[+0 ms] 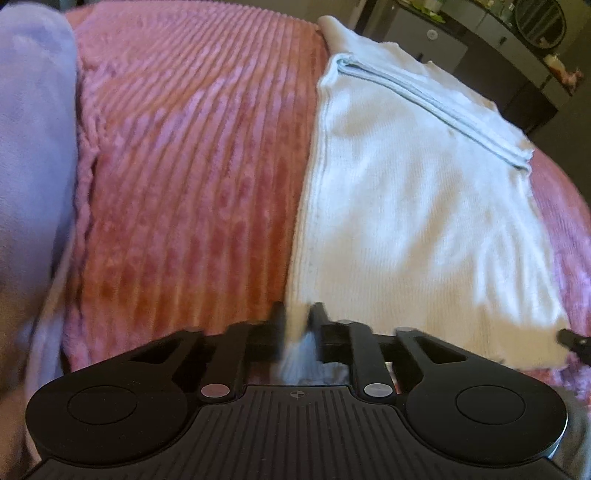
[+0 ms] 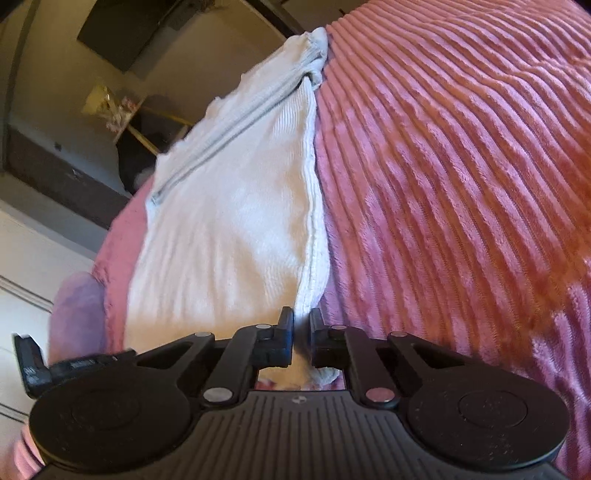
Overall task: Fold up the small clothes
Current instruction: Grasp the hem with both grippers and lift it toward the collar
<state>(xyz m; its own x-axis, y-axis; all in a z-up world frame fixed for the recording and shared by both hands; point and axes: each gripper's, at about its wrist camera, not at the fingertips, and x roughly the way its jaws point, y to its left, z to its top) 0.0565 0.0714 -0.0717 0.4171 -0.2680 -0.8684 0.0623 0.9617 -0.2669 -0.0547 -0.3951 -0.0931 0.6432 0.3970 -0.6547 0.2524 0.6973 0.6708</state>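
A white ribbed knit garment (image 1: 413,192) lies spread on a pink ribbed blanket (image 1: 192,177), with a pale grey folded band across its far end. My left gripper (image 1: 297,314) is shut on the garment's near left corner. In the right wrist view the same garment (image 2: 229,229) lies on the blanket (image 2: 461,184), and my right gripper (image 2: 301,319) is shut on its near right corner. The tip of the right gripper shows at the left wrist view's right edge (image 1: 572,338). The left gripper shows at the right wrist view's left edge (image 2: 33,369).
A lilac plush cushion (image 1: 33,147) lies at the blanket's left side; it also shows in the right wrist view (image 2: 74,314). Beyond the bed's far edge stand dark furniture with a round mirror (image 1: 539,22) and a cluttered shelf (image 2: 114,107).
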